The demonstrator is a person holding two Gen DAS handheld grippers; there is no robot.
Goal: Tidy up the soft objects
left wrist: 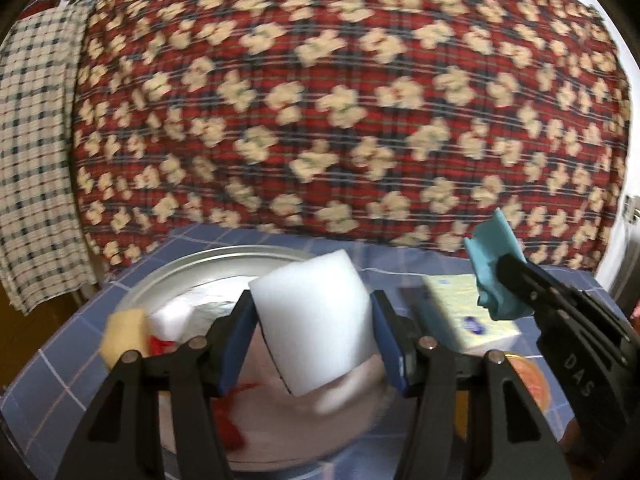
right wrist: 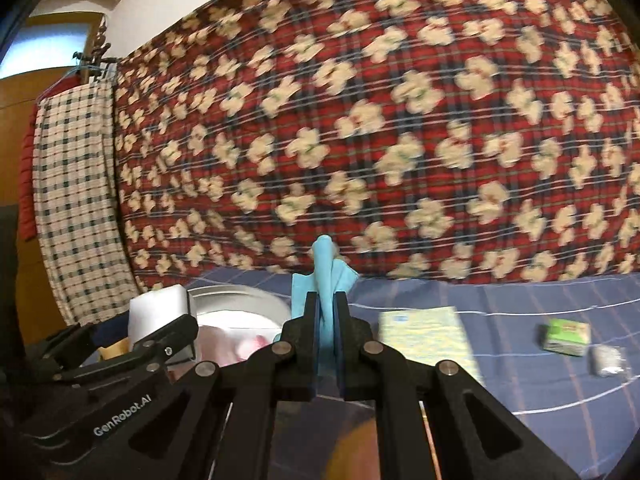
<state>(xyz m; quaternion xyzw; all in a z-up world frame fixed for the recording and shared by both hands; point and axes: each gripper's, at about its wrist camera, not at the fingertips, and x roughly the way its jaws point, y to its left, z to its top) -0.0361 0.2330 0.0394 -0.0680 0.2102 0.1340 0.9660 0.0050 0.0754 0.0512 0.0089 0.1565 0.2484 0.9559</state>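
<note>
**Two soft pieces carried over the bowl, each clamped in its own claw**

The white foam block (left wrist: 316,320) is pinched between the pads of the left gripper (left wrist: 314,344), above the metal bowl (left wrist: 192,276); it could be twisted out if it is squeezed only at its lower corner, since it sits tilted. The blue cloth (right wrist: 326,280) is held upright in the tightly closed right gripper (right wrist: 326,344), beside the bowl and ahead of the pale yellow packet (right wrist: 428,336); its loose folds could be caught on the rim. The block looks thick and springy, the cloth thin and limp.
</note>
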